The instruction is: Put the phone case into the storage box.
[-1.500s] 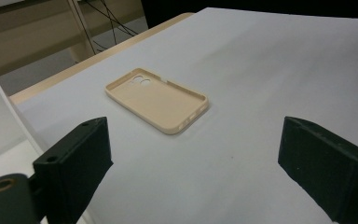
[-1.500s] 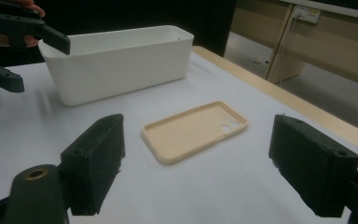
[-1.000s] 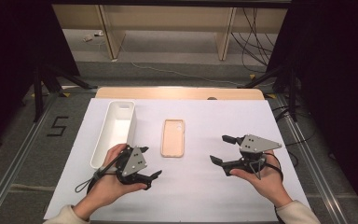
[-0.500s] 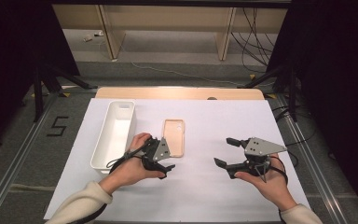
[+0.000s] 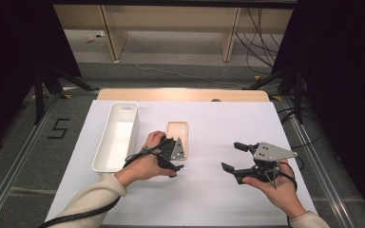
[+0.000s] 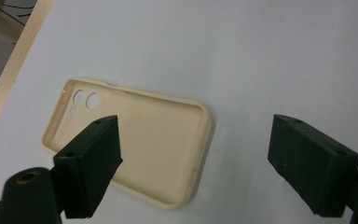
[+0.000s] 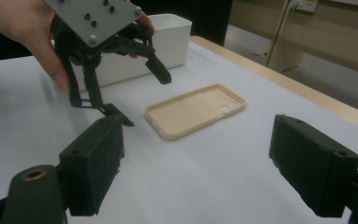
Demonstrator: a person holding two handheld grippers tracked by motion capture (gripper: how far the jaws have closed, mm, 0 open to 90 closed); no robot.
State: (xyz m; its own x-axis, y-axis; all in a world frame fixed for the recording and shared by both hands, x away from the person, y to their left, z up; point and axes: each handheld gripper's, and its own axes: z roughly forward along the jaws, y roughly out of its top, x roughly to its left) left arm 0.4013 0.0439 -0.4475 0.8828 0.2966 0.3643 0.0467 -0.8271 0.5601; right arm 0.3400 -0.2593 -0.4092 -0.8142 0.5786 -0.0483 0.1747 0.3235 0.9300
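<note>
The beige phone case (image 5: 177,139) lies flat and hollow side up on the white table cover (image 5: 204,199), just to the right of the white bin (image 5: 117,136), which serves as the landmark here. The left gripper (image 5: 173,154) hovers over the near end of the case, on the side away from the bin, its jaws spread wide with nothing between them; in the left gripper view one jaw hangs above the case's floor and the other beyond its long rim (image 6: 204,140). To do the pickup well, lower so that this thin side wall sits between the pads, then close gently, since the soft rim probably flexes. The right gripper (image 5: 236,158) waits well to the right of the bin, also spread and empty.
</note>
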